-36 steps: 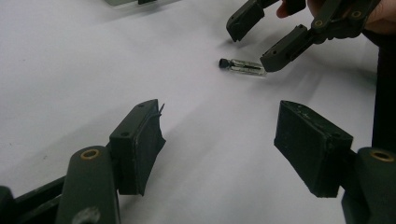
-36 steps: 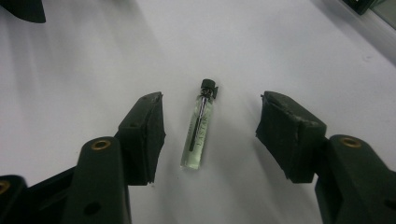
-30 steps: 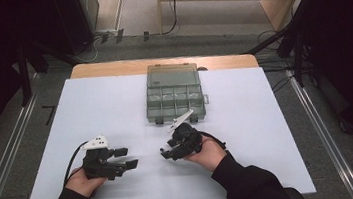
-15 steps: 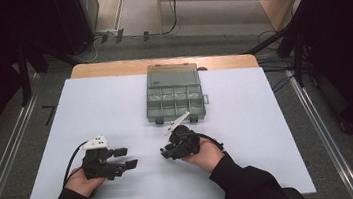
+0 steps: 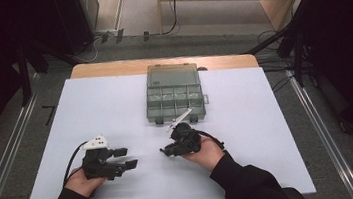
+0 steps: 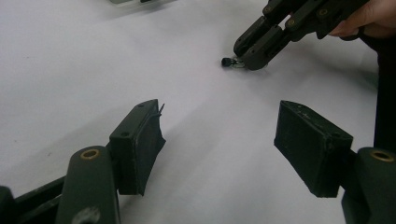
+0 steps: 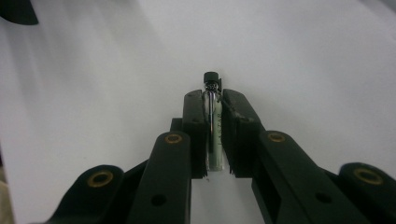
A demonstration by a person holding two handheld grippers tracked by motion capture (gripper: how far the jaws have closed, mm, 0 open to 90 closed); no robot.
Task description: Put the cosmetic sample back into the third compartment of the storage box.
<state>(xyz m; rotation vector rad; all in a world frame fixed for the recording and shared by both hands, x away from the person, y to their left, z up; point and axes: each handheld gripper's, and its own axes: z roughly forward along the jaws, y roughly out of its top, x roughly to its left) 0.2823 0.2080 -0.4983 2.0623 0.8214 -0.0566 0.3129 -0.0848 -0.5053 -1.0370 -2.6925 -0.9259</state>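
Observation:
A small glass vial (image 7: 214, 140) with a black cap (image 7: 211, 77) lies on the white table. My right gripper (image 7: 214, 99) has just been closing its jaws, and both pads now press on the vial's sides. In the left gripper view the cap (image 6: 227, 61) sticks out past the right gripper's tips (image 6: 254, 51). In the high view the right gripper (image 5: 166, 151) sits low at the table's middle, pointing left. My left gripper (image 5: 127, 158) rests opposite it, open, with nothing between its pads (image 6: 140, 140).
A grey compartment box (image 5: 173, 92) with its clear lid open stands at the back middle of the white table (image 5: 267, 119). Dark floor, rails and cables surround the table. A wooden edge (image 5: 110, 67) runs along the far side.
The right gripper's jaws have narrowed onto the vial. Both hands have stayed where they were.

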